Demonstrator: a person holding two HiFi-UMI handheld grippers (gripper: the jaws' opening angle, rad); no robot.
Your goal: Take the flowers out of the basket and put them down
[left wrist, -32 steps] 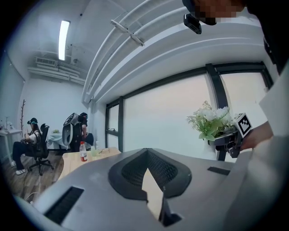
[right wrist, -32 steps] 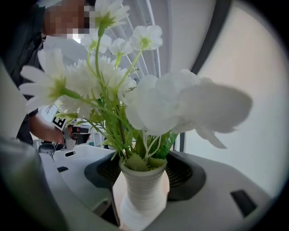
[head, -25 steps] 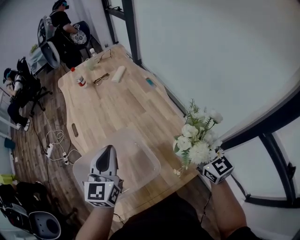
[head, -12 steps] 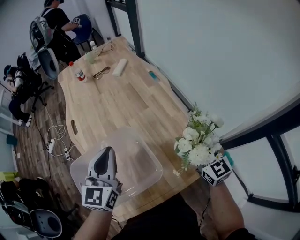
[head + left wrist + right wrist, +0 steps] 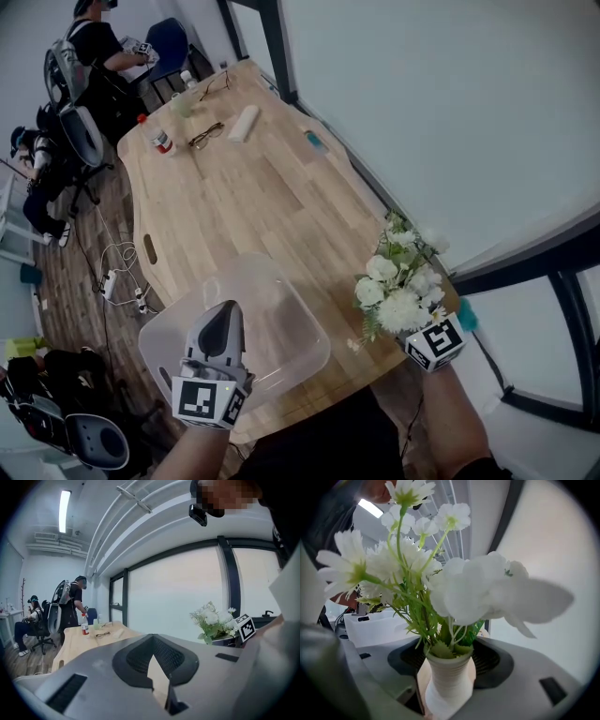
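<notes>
Head view:
- Your left gripper (image 5: 223, 319) sat above the near rim of the clear basket (image 5: 281, 319), its jaws drawn together.
- Your right gripper (image 5: 412, 330) held the flowers (image 5: 398, 286) upright at the near right corner of the table (image 5: 253, 197), outside the basket and just beside it.
- A bottle (image 5: 163, 142) and spectacles (image 5: 206, 136) lay at the table's far end.

Left gripper view:
- The left gripper (image 5: 158, 679) had its jaws closed to a thin slit, with nothing between them.
- The flowers (image 5: 213, 619) stood off to the right.

Right gripper view:
- The right gripper (image 5: 447, 686) was clamped on the white ribbed vase (image 5: 449, 674).
- The flowers (image 5: 436, 573) rose straight out of it.
- The basket (image 5: 377, 627) showed behind, to the left.
</notes>
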